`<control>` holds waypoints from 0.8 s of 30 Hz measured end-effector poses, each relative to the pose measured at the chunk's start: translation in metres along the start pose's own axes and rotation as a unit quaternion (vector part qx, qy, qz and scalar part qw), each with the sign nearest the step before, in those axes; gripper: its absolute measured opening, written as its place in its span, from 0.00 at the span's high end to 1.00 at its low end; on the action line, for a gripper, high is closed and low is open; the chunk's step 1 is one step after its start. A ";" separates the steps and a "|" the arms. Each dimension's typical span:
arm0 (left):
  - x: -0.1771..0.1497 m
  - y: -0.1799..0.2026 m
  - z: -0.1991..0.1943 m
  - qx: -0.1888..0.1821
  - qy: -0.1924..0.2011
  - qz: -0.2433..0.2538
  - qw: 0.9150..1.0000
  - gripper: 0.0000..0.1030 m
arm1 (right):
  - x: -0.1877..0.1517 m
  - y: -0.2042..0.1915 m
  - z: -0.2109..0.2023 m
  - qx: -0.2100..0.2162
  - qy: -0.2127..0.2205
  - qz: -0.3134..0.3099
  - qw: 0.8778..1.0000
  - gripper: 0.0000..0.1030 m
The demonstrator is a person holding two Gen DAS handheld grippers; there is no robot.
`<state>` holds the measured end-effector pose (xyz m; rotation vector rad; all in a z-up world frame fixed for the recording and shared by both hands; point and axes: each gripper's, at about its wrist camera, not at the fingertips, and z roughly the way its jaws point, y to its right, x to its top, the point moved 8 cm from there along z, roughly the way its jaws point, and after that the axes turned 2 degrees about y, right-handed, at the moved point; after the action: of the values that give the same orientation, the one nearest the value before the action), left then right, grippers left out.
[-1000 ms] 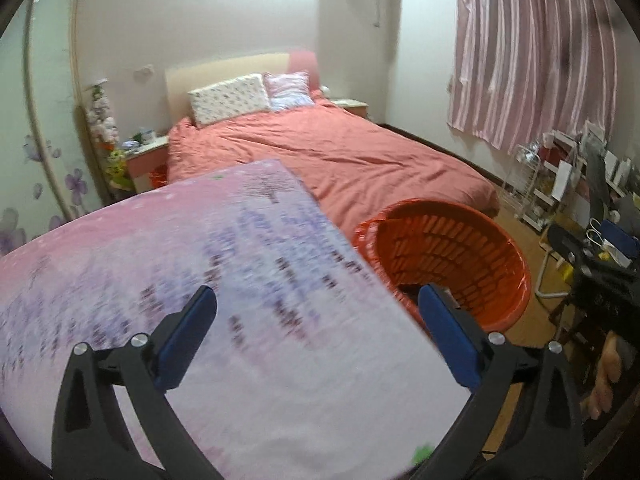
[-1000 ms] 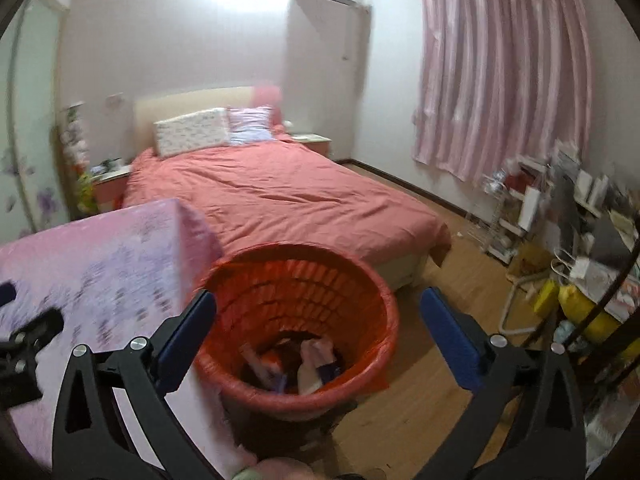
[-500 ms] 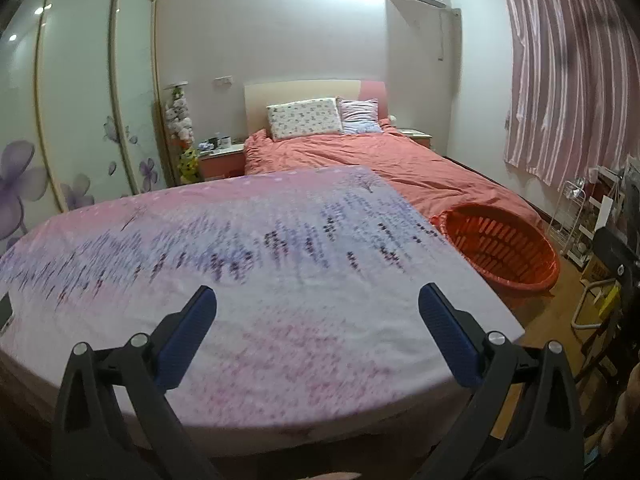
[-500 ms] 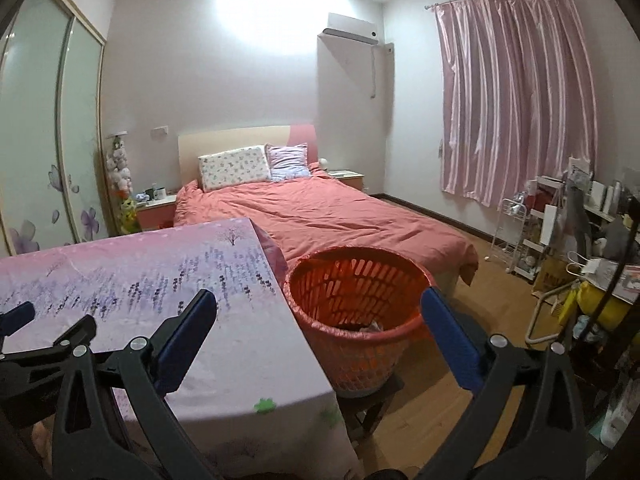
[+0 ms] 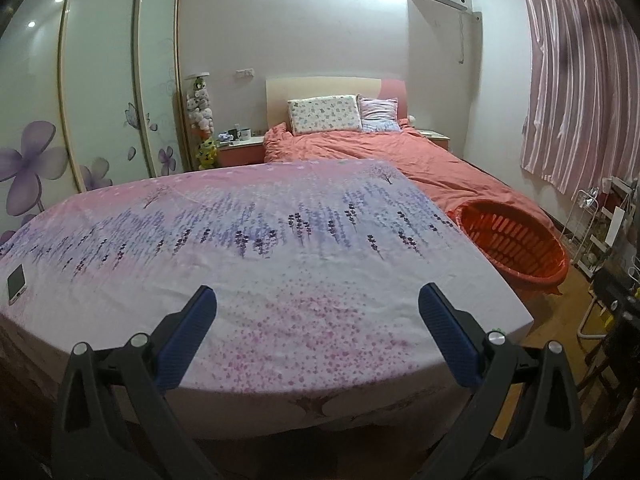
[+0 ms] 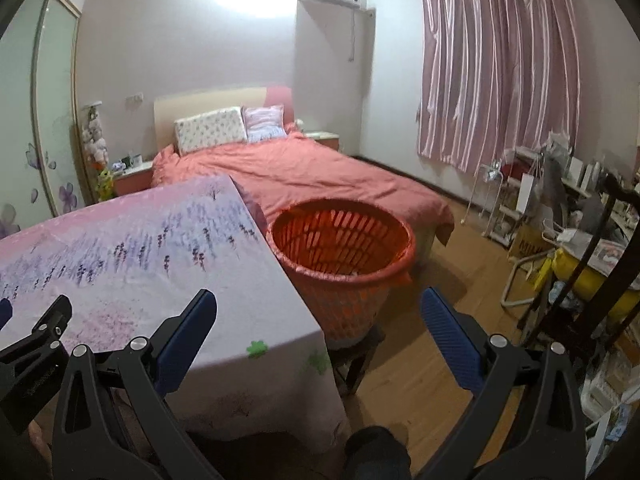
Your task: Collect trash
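An orange slatted basket [image 6: 340, 248] stands on a low stool right of the table; it also shows in the left wrist view [image 5: 516, 240]. Its contents are hidden from here. The table [image 5: 280, 260] wears a pink and lavender flowered cloth and shows in the right wrist view [image 6: 140, 256] too. My left gripper [image 5: 318, 312] is open and empty over the table's near edge. My right gripper [image 6: 318, 312] is open and empty, held back from the table's right corner and the basket. No loose trash shows on the cloth.
A white phone [image 5: 17, 283] lies at the table's left edge. A bed with a coral cover [image 6: 304, 172] stands behind. A cluttered rack and desk [image 6: 560, 208] line the right wall under pink curtains [image 6: 496, 64]. Wooden floor [image 6: 452, 320] lies right of the basket.
Both grippers have pulled back and up from the basket and table. The views widened; the trash inside the basket has dropped out of sight. Both stayed open.
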<state>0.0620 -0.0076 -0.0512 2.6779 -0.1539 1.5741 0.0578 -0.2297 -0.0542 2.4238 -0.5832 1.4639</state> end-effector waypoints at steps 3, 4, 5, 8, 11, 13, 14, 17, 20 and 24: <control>0.000 -0.002 -0.002 0.004 0.002 -0.002 1.000 0.04 | -0.006 0.001 0.003 -0.014 -0.015 0.000 1.000 0.02; 0.000 -0.002 -0.003 0.006 0.002 -0.002 1.000 0.04 | -0.007 0.002 0.005 -0.017 -0.023 0.001 1.000 0.02; 0.000 -0.002 -0.003 0.007 0.001 -0.003 1.000 0.04 | -0.011 0.003 0.005 -0.019 -0.028 0.001 0.999 0.02; -0.001 -0.004 -0.001 0.007 -0.005 -0.006 1.000 0.04 | -0.016 0.002 0.008 -0.019 -0.043 0.001 0.999 0.02; -0.002 -0.003 0.000 0.005 -0.008 -0.008 1.000 0.04 | -0.017 0.001 0.007 -0.023 -0.045 -0.001 0.999 0.02; -0.002 -0.002 0.000 0.004 -0.007 -0.007 1.000 0.04 | -0.017 0.003 0.006 -0.026 -0.045 0.000 0.999 0.02; -0.002 -0.001 0.000 0.004 -0.007 -0.006 1.000 0.04 | -0.016 0.004 0.007 -0.028 -0.045 0.000 0.999 0.02; -0.001 0.000 -0.001 0.007 -0.006 -0.006 1.000 0.04 | -0.015 0.005 0.007 -0.034 -0.045 0.001 0.998 0.02; 0.000 0.001 -0.002 0.010 -0.004 -0.003 1.000 0.04 | -0.015 0.006 0.007 -0.037 -0.045 0.002 0.998 0.02; 0.004 0.004 -0.004 0.017 0.004 0.004 1.000 0.04 | -0.014 0.006 0.008 -0.035 -0.045 0.003 0.998 0.02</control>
<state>0.0598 -0.0116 -0.0456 2.6986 -0.1380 1.6039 0.0553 -0.2349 -0.0701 2.4456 -0.6510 1.3202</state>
